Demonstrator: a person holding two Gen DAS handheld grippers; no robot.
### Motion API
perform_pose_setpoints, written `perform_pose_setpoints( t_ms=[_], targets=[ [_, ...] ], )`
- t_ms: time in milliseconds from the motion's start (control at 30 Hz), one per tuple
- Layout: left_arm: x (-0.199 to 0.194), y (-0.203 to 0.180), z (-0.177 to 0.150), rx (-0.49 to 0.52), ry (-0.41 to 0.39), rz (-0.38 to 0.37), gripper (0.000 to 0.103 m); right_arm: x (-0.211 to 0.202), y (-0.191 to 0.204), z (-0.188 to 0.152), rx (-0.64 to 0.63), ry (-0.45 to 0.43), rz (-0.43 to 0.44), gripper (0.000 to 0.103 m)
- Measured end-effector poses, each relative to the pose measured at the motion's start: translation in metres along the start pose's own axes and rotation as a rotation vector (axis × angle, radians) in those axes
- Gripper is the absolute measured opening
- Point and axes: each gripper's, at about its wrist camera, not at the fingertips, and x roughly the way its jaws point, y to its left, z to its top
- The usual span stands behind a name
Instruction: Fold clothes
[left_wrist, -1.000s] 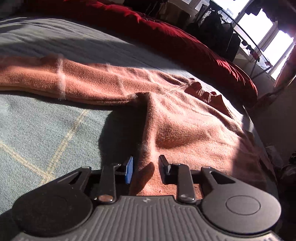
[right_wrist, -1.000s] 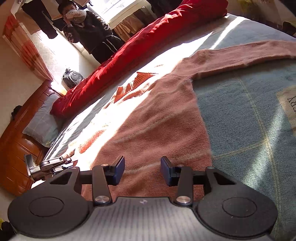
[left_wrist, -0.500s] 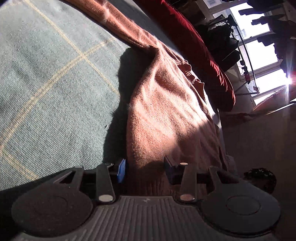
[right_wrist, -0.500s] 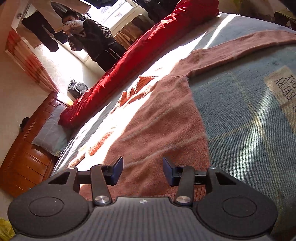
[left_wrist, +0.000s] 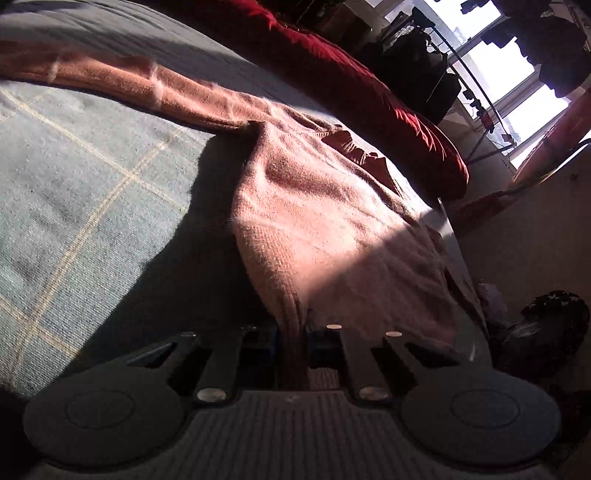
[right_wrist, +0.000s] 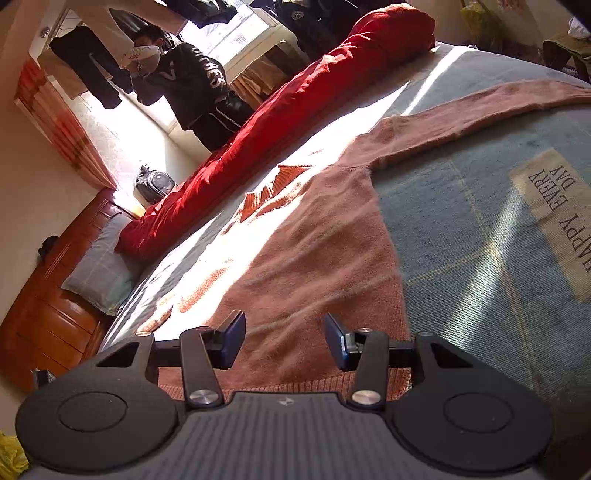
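Left wrist view: your left gripper (left_wrist: 291, 341) is clamped on a bunched ridge of the pink sweater (left_wrist: 325, 206) at its hem corner, jaws nearly together with the knit pinched between them. That edge is lifted off the bed (left_wrist: 85, 192) and throws a dark shadow on the blue plaid cover beside it. One sleeve (left_wrist: 122, 83) runs out flat to the left across the bed. A red duvet (left_wrist: 369, 96) lies rolled along the far side.

Right wrist view: your right gripper (right_wrist: 284, 341) has its jaws spread wide, holding nothing, hovering just over the sweater's ribbed hem (right_wrist: 295, 386). The sweater body (right_wrist: 314, 258) lies spread flat in sun, the other sleeve (right_wrist: 480, 110) reaching right. A person (right_wrist: 188, 85) stands by the window beyond the duvet.
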Motion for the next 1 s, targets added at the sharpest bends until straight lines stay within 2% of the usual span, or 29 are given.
perform_pose_setpoints(
  t_ms=[100, 200, 267, 400, 500, 567, 700, 867, 967, 1000],
  targets=[
    [0.004, 0.006, -0.003, 0.02, 0.037, 0.085, 0.015, 0.002, -0.003, 0.001, -0.007, 0.004, -0.038, 0.052],
    [0.0, 0.013, -0.004, 0.039, 0.041, 0.136, 0.017, 0.005, -0.008, 0.002, -0.02, 0.007, -0.072, 0.052],
    [-0.008, 0.006, -0.001, 0.08, 0.014, 0.144, 0.017, 0.011, -0.012, 0.008, -0.033, 0.016, -0.094, 0.052],
    [-0.019, -0.025, 0.015, 0.228, -0.083, 0.211, 0.017, 0.025, -0.023, 0.029, -0.055, 0.002, -0.123, 0.052],
    [-0.017, -0.051, 0.034, 0.312, -0.126, 0.192, 0.026, 0.042, -0.038, 0.053, -0.023, -0.006, -0.094, 0.052],
    [-0.003, -0.064, 0.044, 0.336, -0.112, 0.16, 0.03, 0.056, -0.049, 0.07, 0.005, -0.004, -0.068, 0.052],
    [0.047, -0.084, 0.06, 0.378, -0.059, 0.125, 0.03, 0.097, -0.069, 0.104, 0.062, 0.019, -0.045, 0.052],
    [0.111, -0.084, 0.08, 0.329, 0.002, 0.072, 0.03, 0.16, -0.094, 0.14, 0.152, 0.06, -0.03, 0.052],
    [0.146, -0.08, 0.091, 0.288, 0.03, 0.035, 0.03, 0.193, -0.102, 0.148, 0.183, 0.081, -0.024, 0.051],
    [0.156, -0.078, 0.095, 0.274, 0.038, 0.026, 0.03, 0.2, -0.102, 0.15, 0.181, 0.082, -0.019, 0.039]
  ],
)
